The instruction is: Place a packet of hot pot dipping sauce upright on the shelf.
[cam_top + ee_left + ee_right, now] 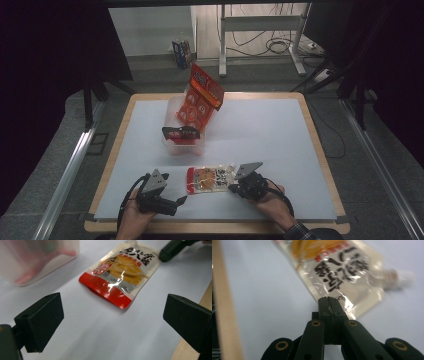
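High view: a white mat [280, 135] covers a wooden table [320, 150]. A spouted pouch [210, 179] lies flat near the front edge, between the two hand-held grippers. The left gripper [181, 201] rests on the mat just left of the pouch, jaws pointing right; the right gripper [233, 188] meets the pouch's right end. Behind the pouch stands a clear tub [184, 131] holding red snack packs [200, 97], one leaning up out of it, and a dark pack [181, 133] at its front. Left gripper view: the left gripper [112, 315] has its jaws spread wide apart, nothing between them but bare mat [100, 335]; the pouch [121, 272] lies ahead, red bottom edge nearest, well clear of both jaws. The tub [37, 260] appears blurred at upper left, and the tip of the right gripper [172, 250] touches the pouch's far corner. Right gripper view: the right gripper [329, 302] has its jaws pressed together, their tips at the pouch's [342, 270] near edge; whether film is pinched between them cannot be told. The pouch's white spout [399, 278] points right, and the table [225, 302] edge runs along the left.
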Tool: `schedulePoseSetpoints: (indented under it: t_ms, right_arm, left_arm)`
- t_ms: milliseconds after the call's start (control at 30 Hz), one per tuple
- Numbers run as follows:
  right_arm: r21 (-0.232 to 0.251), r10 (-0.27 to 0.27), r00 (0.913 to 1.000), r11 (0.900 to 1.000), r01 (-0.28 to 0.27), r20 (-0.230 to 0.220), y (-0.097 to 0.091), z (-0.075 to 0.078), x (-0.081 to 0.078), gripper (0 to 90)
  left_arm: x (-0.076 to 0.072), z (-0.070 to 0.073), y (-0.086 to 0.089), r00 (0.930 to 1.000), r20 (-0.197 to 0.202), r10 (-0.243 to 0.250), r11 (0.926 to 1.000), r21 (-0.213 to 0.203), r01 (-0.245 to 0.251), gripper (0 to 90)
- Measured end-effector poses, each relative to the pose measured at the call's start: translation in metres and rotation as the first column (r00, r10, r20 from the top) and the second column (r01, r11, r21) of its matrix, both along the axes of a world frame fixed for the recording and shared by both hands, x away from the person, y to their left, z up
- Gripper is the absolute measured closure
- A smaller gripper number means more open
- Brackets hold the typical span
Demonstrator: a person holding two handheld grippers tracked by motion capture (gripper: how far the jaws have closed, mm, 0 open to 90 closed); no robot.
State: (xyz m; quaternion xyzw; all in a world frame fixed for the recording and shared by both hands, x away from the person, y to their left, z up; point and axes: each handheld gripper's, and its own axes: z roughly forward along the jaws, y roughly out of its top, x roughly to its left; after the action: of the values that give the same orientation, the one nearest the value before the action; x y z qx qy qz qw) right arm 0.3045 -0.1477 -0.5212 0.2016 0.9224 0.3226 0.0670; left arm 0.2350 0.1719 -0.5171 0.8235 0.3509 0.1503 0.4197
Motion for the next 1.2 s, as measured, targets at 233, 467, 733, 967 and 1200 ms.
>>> schedulePoseSetpoints:
  t_ms: [233, 467, 733, 967, 1200]
  right_arm:
    - [-0.006, -0.101, 0.9944, 0.9948, 0.101, 0.032, -0.011, 0.001, 0.019, 89.0]
    - [0.005, -0.077, 0.9965, 0.9970, 0.077, 0.033, -0.008, 0.006, 0.012, 72.0]
    - [0.020, -0.101, 0.9946, 0.9947, 0.100, 0.024, -0.015, 0.008, 0.015, 41.2]
    - [0.075, -0.101, 0.9945, 0.9923, 0.099, 0.027, -0.023, 0.012, 0.018, 19.1]
    - [0.116, -0.113, 0.9920, 0.9877, 0.105, 0.058, -0.026, 0.012, 0.020, 6.3]
  left_arm:
    - [0.003, 0.001, -0.002, 0.9994, -0.025, -0.024, 0.9994, -0.027, 0.023, 3.4]
    - [0.010, 0.003, -0.006, 0.9992, -0.003, -0.041, 0.9992, 0.000, 0.041, 21.2]
    - [0.031, 0.003, -0.009, 0.9957, -0.020, -0.090, 0.9927, -0.083, 0.088, 76.7]
    - [0.047, -0.004, -0.020, 0.9926, -0.019, -0.120, 0.9904, -0.071, 0.118, 89.8]
    - [0.056, -0.017, -0.041, 0.9848, -0.034, -0.171, 0.9850, 0.020, 0.171, 89.9]
